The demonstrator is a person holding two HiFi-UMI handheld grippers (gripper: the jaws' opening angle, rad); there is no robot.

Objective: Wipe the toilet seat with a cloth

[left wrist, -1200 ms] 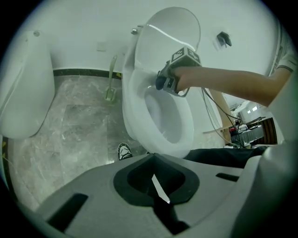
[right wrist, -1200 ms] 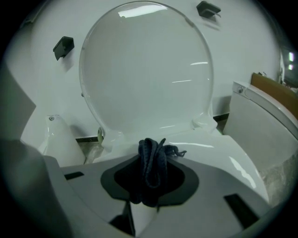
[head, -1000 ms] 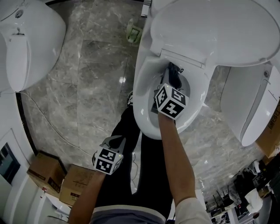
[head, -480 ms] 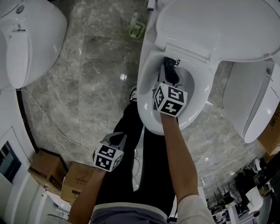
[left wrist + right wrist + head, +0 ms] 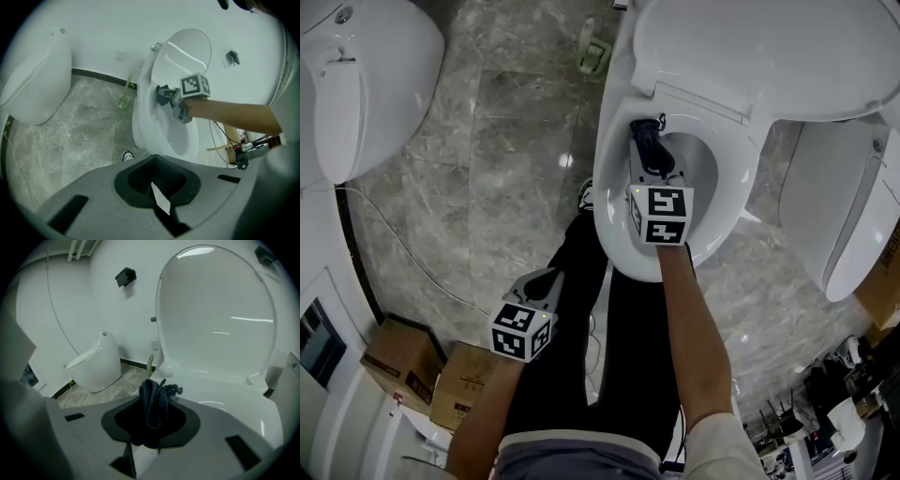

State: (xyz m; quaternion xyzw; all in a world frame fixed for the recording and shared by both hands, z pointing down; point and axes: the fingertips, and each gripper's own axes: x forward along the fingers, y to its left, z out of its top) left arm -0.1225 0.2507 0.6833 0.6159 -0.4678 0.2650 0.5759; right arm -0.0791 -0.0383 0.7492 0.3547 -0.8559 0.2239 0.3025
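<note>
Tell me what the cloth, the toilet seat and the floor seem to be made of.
Cloth: dark woven or knitted fabric, matte; it bunches in soft ribbed folds. Toilet seat: smooth glossy white, plastic or ceramic, hard to tell; it carries bright highlights. Floor: polished grey marble or marble-look tile, veined, with lamp glare.

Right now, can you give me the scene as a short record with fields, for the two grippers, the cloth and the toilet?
Right gripper: shut on the dark cloth
Cloth position: over the rear left part of the toilet seat, near the hinge; contact unclear
Lid: raised
Left gripper: shut, nothing between its jaws, away from the toilet, above the floor
Nearby: cardboard boxes
</note>
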